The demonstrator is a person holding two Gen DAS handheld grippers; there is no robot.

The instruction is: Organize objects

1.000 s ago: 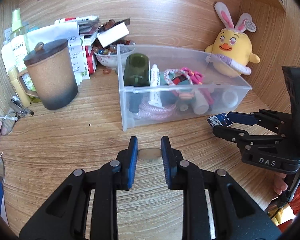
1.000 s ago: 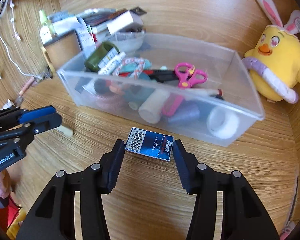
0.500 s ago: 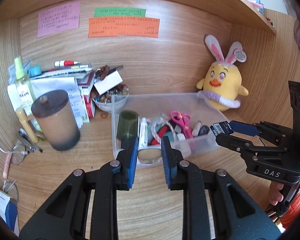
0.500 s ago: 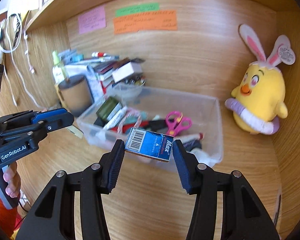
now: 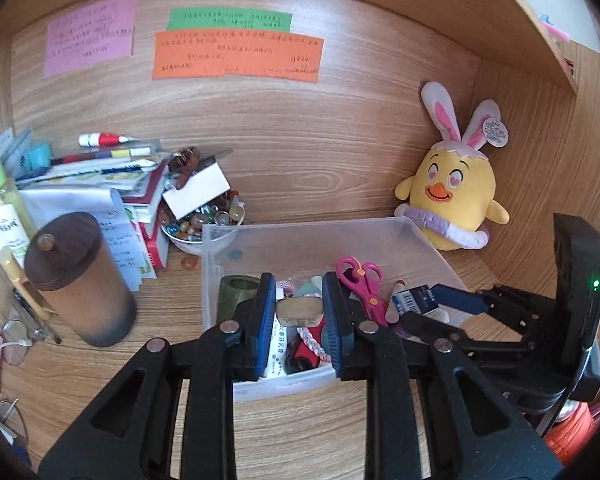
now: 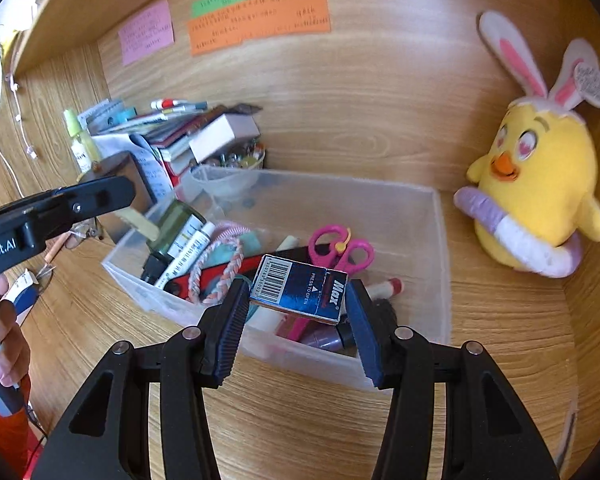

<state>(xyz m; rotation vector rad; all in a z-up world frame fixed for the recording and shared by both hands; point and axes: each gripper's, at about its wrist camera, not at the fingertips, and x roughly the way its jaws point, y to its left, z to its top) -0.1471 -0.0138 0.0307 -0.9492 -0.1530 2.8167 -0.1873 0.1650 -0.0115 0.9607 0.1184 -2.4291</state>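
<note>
My left gripper [image 5: 299,309] is shut on a small tan eraser-like block [image 5: 299,309], held in the air over the near end of a clear plastic bin [image 5: 316,228]. In the right wrist view that gripper [image 6: 138,216] comes in from the left with the tan block [image 6: 142,222] above the bin's left corner. My right gripper [image 6: 296,300] is shut on a blue staple box [image 6: 298,290] with a barcode, held above the bin [image 6: 440,240]. The left wrist view shows it [image 5: 414,300] at the right. Pink scissors [image 6: 340,250], a green bottle [image 6: 172,222] and a braided cord [image 6: 216,276] lie inside.
A yellow plush chick [image 6: 536,184] with bunny ears sits right of the bin. A brown lidded cup [image 5: 80,276], a bowl of beads [image 5: 202,224], a paper and book stack [image 5: 112,184], a spray bottle [image 5: 0,200] and glasses [image 5: 16,340] crowd the left. Coloured notes [image 5: 236,56] hang on the back wall.
Both grippers rose from the desk with their objects and moved toward the bin; the tan block and the staple box now hang over it instead of lying on the wood.
</note>
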